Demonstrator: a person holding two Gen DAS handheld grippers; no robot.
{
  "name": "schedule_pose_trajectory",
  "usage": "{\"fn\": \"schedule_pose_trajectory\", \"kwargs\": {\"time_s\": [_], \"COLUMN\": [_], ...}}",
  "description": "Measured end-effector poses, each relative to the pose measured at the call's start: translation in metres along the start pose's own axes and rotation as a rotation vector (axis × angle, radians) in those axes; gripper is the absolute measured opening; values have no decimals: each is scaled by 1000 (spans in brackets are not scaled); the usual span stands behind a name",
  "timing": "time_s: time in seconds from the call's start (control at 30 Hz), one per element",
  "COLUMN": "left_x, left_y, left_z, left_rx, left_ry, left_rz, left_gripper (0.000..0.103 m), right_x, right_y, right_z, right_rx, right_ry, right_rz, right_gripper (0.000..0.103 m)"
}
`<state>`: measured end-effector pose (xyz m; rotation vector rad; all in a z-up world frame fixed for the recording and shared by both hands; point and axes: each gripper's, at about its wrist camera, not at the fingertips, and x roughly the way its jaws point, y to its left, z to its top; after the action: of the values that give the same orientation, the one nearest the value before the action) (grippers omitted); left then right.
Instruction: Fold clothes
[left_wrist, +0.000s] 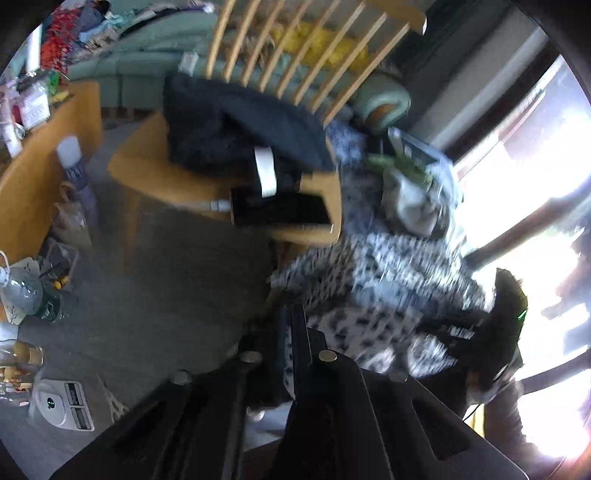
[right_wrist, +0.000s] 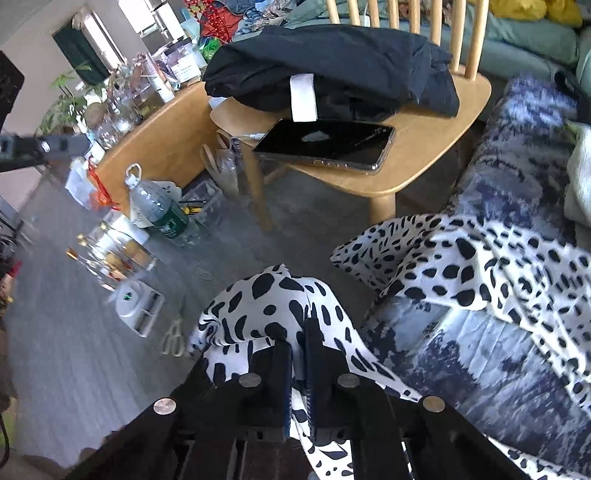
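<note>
Both views wrist-mounted, angled steeply down along each claw, close over spotted cloth (right_wrist: 461, 258). Left view blurred, rolled, window glare at right. Shared: chair (left_wrist: 177, 177) (right_wrist: 424, 155), black garment (left_wrist: 236, 125) (right_wrist: 332, 70), tablet (left_wrist: 280, 212) (right_wrist: 325, 144), floor (left_wrist: 177, 280) (right_wrist: 74, 350).

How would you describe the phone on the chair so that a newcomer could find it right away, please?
Find the wooden spindle-back chair. On its seat, in front of the folded black garment, lies the phone: a flat, glossy black slab with a white cable plugged into one end, the only hard, shiny thing there.
</note>
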<state>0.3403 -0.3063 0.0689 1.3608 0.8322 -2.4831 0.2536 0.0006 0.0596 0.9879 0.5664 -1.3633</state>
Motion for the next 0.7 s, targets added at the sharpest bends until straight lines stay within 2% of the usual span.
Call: {"fn": "schedule_pose_trajectory", "kwargs": {"time_s": [0.1, 0.13, 0.17, 0.23, 0.3, 0.43, 0.53, 0.7], "left_x": [38, 53, 65, 86, 105, 123, 128, 132], "left_y": [-8, -14, -21, -37, -50, -60, -55, -35], "left_z": [-24, -36, -46, -66, -81, -91, -89, -77], "left_rx": [74, 123, 169, 278, 375, 451, 441, 379], "left_ry": [71, 106, 130, 135, 168, 190, 181, 161], "left_rz": [12, 20, 31, 58, 41, 28, 20, 1], "left_gripper": [19, 30, 37, 44, 46, 46, 53, 53], "right_x": [0, 1, 1, 2, 3, 2, 1, -1], "right_y": [6, 7, 6, 3, -1, -6, -6, -5], "right_z": [9, 13, 16, 23, 25, 26, 25, 24], "right_rx": [-15, -11, -4, 11, 20, 37, 31, 30], "right_ry": [3, 1, 2, 4, 7, 9, 9, 9], "right_rz": [-21, -26, -30, -39, -40, -41, -45, -35], "right_gripper": [5, 5, 5, 5, 5, 5, 5, 5]}}
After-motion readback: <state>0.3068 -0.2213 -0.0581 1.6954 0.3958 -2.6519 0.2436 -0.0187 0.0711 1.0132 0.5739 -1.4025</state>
